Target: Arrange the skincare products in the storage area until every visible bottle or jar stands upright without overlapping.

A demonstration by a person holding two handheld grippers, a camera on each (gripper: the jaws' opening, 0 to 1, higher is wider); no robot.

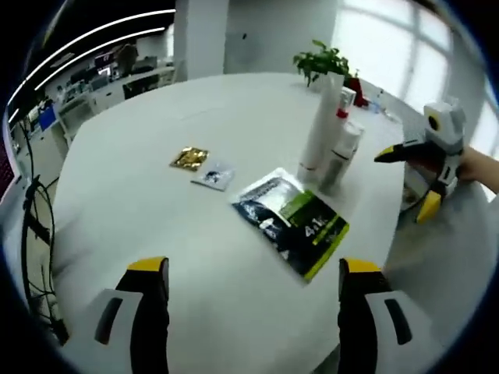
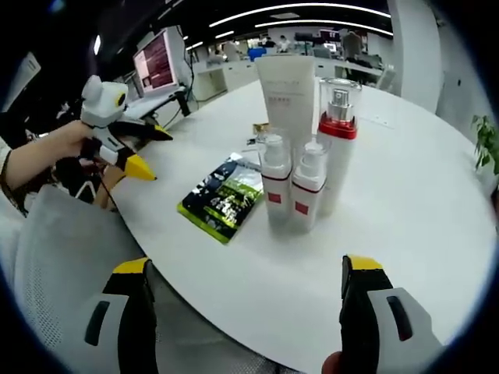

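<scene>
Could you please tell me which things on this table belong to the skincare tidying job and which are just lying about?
Job:
white tube
red-collared pump bottle
two small spray bottles
green-black sachet
gold sachet
grey sachet

Lying about:
plant
monitor

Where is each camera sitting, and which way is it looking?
Left gripper view: rides on the left gripper, looking across the white table at the dark sachet, small packets and standing bottles; its own two jaws rise at the bottom, and the right gripper in a hand comes in.
Right gripper view: rides on the right gripper, facing the bottles from the opposite side; its own jaws show, plus the left gripper in a hand.
Shared: table, dark sachet, bottles.
</scene>
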